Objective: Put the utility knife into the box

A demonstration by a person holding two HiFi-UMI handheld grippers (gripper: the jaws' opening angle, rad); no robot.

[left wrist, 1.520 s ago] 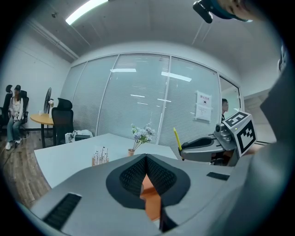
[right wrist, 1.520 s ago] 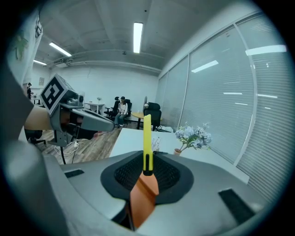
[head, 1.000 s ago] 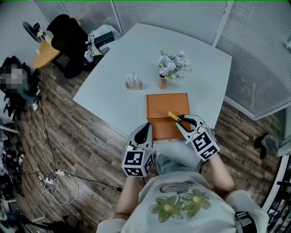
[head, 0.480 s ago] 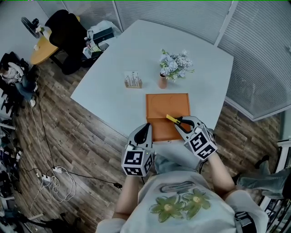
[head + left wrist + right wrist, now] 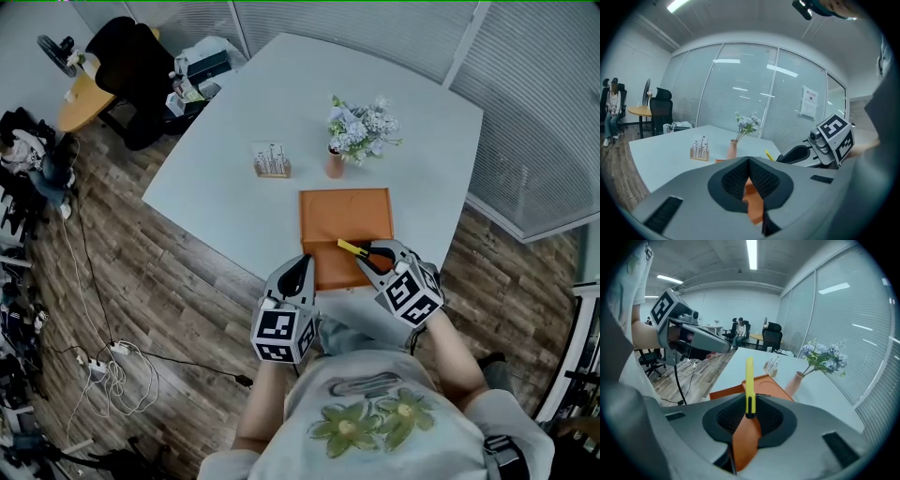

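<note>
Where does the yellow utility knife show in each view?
Head view: utility knife lower centre, in the right gripper, over the orange box.
Left gripper view: knife a thin yellow sliver right of centre.
Right gripper view: knife centre, upright between the jaws.
Shared landmark: flower vase.

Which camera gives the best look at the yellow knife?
The right gripper view: the knife stands centred and close, clamped in the right gripper. The head view shows it small over the orange box; the left gripper view catches only its tip.
</note>
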